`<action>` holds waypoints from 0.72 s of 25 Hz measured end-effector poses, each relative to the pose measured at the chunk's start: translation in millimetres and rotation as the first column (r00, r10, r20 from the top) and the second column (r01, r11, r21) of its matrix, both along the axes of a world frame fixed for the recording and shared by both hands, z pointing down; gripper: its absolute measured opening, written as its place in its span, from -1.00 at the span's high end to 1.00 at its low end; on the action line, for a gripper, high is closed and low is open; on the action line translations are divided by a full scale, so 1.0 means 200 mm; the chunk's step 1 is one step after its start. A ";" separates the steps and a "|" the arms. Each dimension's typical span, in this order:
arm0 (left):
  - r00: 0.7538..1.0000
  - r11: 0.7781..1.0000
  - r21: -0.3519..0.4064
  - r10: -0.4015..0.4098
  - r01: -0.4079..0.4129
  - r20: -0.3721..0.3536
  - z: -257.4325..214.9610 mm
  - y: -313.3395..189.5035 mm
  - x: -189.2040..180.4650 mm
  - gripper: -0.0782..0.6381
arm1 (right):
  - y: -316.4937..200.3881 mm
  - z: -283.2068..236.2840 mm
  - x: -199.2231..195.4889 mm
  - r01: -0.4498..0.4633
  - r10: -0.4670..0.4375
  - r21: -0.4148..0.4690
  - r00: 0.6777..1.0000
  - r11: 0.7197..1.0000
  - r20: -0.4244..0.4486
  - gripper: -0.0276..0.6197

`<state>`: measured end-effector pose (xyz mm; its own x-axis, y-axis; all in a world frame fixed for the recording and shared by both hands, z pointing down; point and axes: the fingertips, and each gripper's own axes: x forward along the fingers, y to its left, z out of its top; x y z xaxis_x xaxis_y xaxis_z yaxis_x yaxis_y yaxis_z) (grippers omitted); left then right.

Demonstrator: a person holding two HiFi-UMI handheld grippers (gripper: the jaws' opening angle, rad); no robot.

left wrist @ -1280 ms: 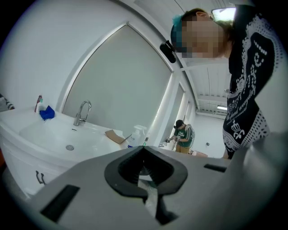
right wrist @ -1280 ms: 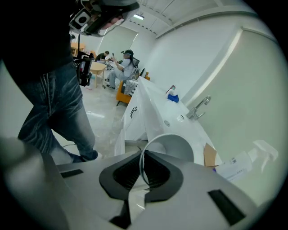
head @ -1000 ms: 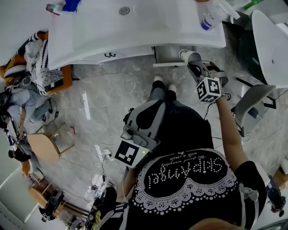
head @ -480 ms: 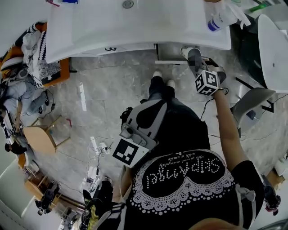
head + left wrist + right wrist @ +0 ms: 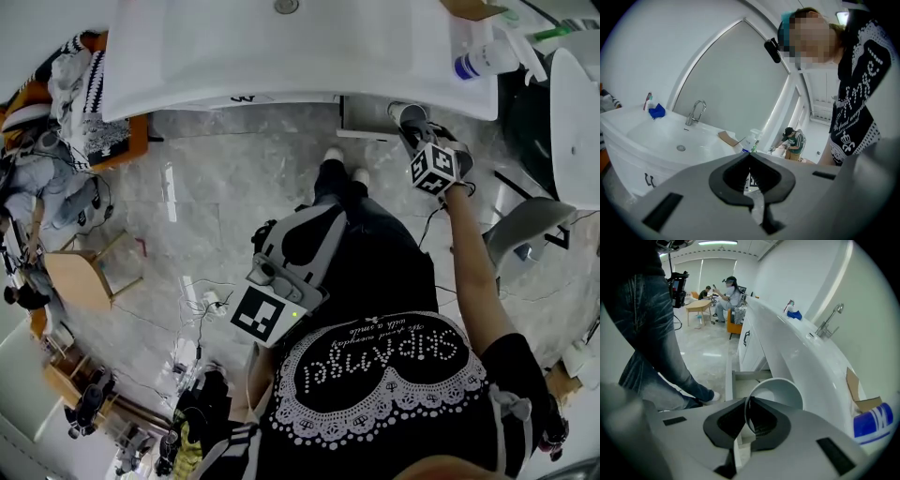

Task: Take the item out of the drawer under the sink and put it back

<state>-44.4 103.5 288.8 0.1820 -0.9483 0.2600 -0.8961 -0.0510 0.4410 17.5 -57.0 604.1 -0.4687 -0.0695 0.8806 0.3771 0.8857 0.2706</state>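
Cup, white, one only, is hanging by its rim just above the open drawer under the sink. The right gripper is pinching that rim, jaws nearly together with only the thin wall between the pads. Most of the cup's body is lying hidden behind the jaw block in the right gripper view, so only the open mouth is showing. From the head view the cup is showing as a small pale cylinder at the drawer's edge, with the right gripper tilting down onto it. The drawer's inside is mostly tucked under the sink overhang, so its contents are not showing. The left gripper is pointing toward the basin with its jaws closed tip to tip, nothing between them. In the head view it is hovering in front of the person's legs, well apart from the drawer. Two marker cubes are showing, one per gripper. One spray bottle is standing on the sink's right end. Its blue label is getting cut off by the frame edge, leaving only white letter fragments, unreadable. One faucet is rising behind the basin, and one piece of cardboard is lying beside the bottle. Studded lettering across the person's black shirt is appearing upside down and I am not managing to read it reliably.
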 end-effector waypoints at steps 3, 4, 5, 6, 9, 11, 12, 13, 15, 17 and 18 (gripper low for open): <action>1.000 1.000 0.007 -0.015 0.015 -0.014 0.00 -0.01 -0.06 0.77 | 0.01 0.05 -0.02 -0.004 0.004 -0.015 1.000 1.000 -0.025 0.84; 1.000 1.000 0.011 -0.018 0.018 -0.017 0.00 -0.01 -0.08 0.77 | 0.01 0.07 -0.03 -0.007 0.006 -0.021 0.999 1.000 -0.034 0.84; 1.000 1.000 0.013 -0.017 0.017 -0.016 0.00 -0.01 -0.10 0.77 | 0.01 0.08 -0.03 -0.011 0.010 -0.025 0.999 1.000 -0.042 0.84; 1.000 1.000 0.013 -0.012 0.012 -0.015 0.00 -0.01 -0.11 0.77 | 0.01 0.10 -0.03 -0.016 0.014 -0.029 0.999 0.999 -0.050 0.84; 1.000 1.000 0.011 0.006 -0.006 -0.013 0.00 -0.02 -0.15 0.77 | 0.00 0.14 -0.05 -0.032 0.030 -0.034 0.997 0.999 -0.069 0.84; 1.000 1.000 0.009 0.014 -0.014 -0.015 0.01 -0.02 -0.17 0.77 | 0.00 0.16 -0.06 -0.041 0.038 -0.037 0.996 0.998 -0.079 0.84; 1.000 1.000 0.007 0.018 -0.017 -0.015 0.01 -0.01 -0.18 0.77 | -0.01 0.18 -0.07 -0.046 0.043 -0.040 0.996 0.998 -0.083 0.84; 1.000 1.000 0.003 0.020 -0.020 -0.017 0.02 -0.01 -0.19 0.77 | -0.01 0.19 -0.07 -0.052 0.048 -0.042 0.995 0.998 -0.087 0.84; 0.999 1.000 -0.007 0.025 -0.025 -0.023 0.03 0.00 -0.21 0.77 | -0.01 0.21 -0.08 -0.066 0.062 -0.048 0.994 0.997 -0.095 0.84; 0.999 0.999 -0.015 0.029 -0.029 -0.027 0.04 0.01 -0.22 0.77 | -0.02 0.23 -0.08 -0.080 0.074 -0.054 0.992 0.995 -0.104 0.84; 0.999 0.999 -0.019 0.031 -0.031 -0.028 0.05 0.01 -0.23 0.77 | -0.03 0.25 -0.08 -0.084 0.077 -0.057 0.991 0.995 -0.111 0.84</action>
